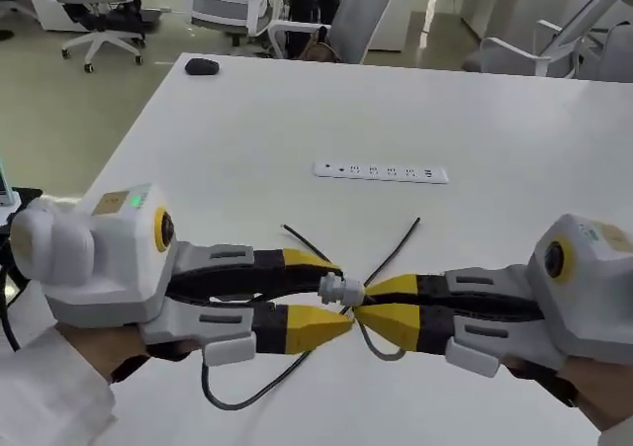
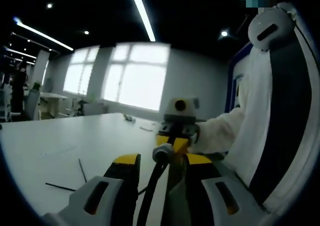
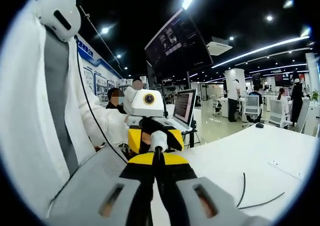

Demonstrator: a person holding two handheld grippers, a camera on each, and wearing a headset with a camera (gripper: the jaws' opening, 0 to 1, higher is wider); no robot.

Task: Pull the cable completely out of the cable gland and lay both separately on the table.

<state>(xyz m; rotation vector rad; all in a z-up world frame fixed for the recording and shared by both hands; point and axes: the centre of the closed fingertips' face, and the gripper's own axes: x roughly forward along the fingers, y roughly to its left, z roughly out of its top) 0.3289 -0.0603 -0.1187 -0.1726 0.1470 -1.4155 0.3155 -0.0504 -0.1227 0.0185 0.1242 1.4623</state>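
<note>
cable gland [image 1: 341, 290] sits over white table [image 1: 415, 100], at meeting point of two tongs set tip to tip. right gripper [image 1: 368, 306] pinched closed on black cable [image 1: 237, 399], just beside gland. left gripper [image 1: 339, 296] brackets gland, cable running back between its jaws; cannot tell if actually clamped. opposed hold looks meant for straight pull apart. cable still threaded through, slack looping on table. power strip [image 1: 381, 173] well beyond.

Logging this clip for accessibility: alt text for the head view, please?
Two handheld tools meet tip to tip over a white table: the left tool grips a cable gland, the right tool pinches the black cable beside it. A white power strip lies beyond.
</note>
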